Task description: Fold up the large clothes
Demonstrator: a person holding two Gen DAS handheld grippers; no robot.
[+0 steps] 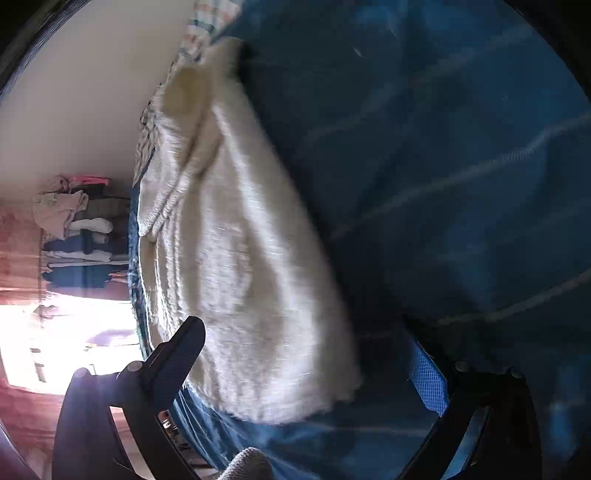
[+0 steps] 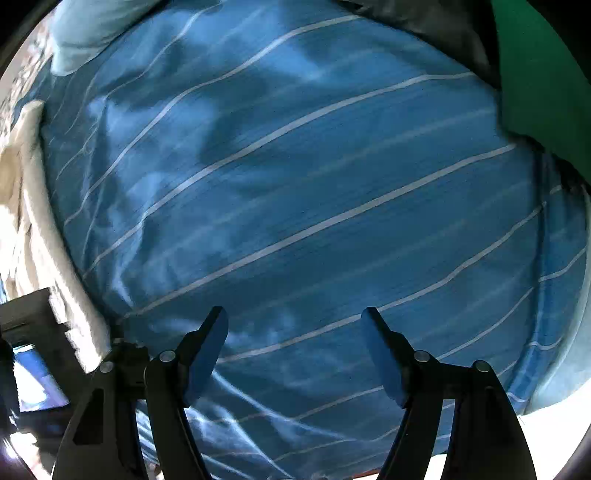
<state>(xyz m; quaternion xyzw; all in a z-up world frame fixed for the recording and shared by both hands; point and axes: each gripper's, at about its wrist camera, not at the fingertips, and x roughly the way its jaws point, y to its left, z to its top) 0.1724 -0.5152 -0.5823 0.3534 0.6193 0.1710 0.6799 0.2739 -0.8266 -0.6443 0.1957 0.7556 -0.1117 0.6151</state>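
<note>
A cream knitted garment (image 1: 236,258) lies stretched out on a blue bedsheet with thin white stripes (image 1: 443,166). The left wrist view is rolled and blurred. My left gripper (image 1: 306,332) hangs over the near end of the garment, open wide, and its fingers (image 1: 188,339) grip nothing. In the right wrist view my right gripper (image 2: 295,325) points steeply down at the bare striped sheet (image 2: 295,184). It is open, with only sheet showing between its blue pads (image 2: 380,354). The cream garment (image 2: 26,166) shows at the left edge, away from the right gripper.
A checked cloth (image 1: 207,22) lies beyond the garment's far end. Stacked clothes (image 1: 74,236) fill shelves by a bright window (image 1: 66,343). A pale blue pillow (image 2: 85,33), a dark cloth (image 2: 424,22) and something green (image 2: 535,74) border the sheet.
</note>
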